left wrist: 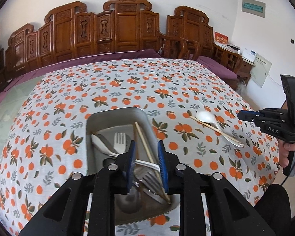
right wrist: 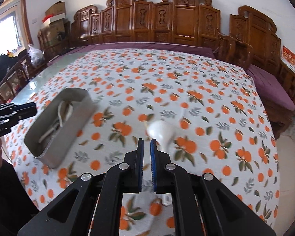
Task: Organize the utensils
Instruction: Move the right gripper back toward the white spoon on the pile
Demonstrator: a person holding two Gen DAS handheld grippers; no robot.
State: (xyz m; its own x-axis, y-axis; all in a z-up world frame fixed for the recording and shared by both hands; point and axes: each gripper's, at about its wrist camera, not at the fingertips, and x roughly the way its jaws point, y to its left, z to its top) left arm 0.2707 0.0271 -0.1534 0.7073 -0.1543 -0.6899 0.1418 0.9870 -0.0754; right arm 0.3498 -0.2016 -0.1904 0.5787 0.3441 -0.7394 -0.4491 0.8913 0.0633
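Note:
A metal tray (left wrist: 116,116) on the orange-print tablecloth holds a white fork (left wrist: 119,142), a white spoon (left wrist: 102,147), a metal fork (left wrist: 151,181) and a wooden chopstick (left wrist: 145,147). My left gripper (left wrist: 146,159) hovers open and empty over the tray. A white ceramic spoon (left wrist: 205,118) and a single chopstick (left wrist: 216,129) lie on the cloth to the right. My right gripper (right wrist: 147,151) hangs just above that spoon (right wrist: 161,131), jaws nearly closed with a narrow gap, holding nothing. The right gripper shows in the left wrist view (left wrist: 245,116). The tray also shows in the right wrist view (right wrist: 57,137).
The round table (right wrist: 167,78) is covered by the patterned cloth, with bare glass at its left rim (right wrist: 39,78). Carved wooden benches (left wrist: 108,29) with purple cushions stand behind. A side table with boxes (left wrist: 249,55) stands at the far right.

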